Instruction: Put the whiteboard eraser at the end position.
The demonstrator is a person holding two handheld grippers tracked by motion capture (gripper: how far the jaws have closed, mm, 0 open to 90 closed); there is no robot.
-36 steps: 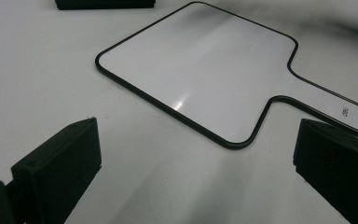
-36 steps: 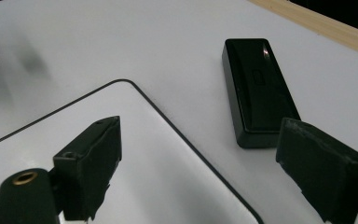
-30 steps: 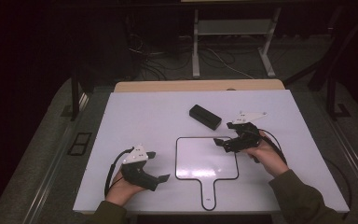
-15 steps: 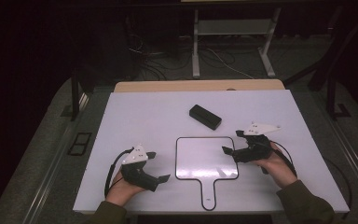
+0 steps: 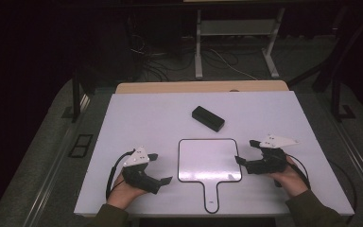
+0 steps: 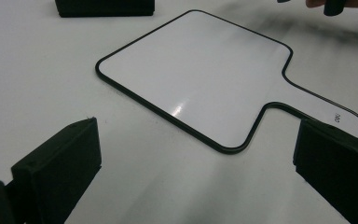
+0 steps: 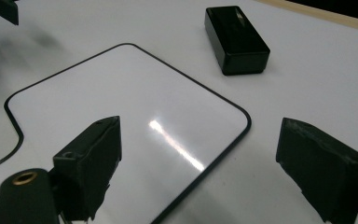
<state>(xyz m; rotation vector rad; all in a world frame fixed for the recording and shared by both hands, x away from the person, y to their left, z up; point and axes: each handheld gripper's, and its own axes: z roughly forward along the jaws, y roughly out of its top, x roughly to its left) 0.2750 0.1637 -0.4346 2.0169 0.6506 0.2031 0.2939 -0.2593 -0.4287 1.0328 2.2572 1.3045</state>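
Whiteboard (image 5: 209,160) between both wide-jawed, empty grippers (image 5: 157,169) (image 5: 246,152); black box (image 5: 208,118) beyond.

Paddle-shaped whiteboard (image 6: 200,79) lying flat on the white table (image 6: 37,60)

The left gripper (image 6: 196,172) has its two black fingers (image 6: 58,163) spread wide with just bare table between them. The board's handle points right, near the right finger. A black box (image 6: 103,7) sits at the top edge, plus a bit of a hand (image 6: 335,3) top right.
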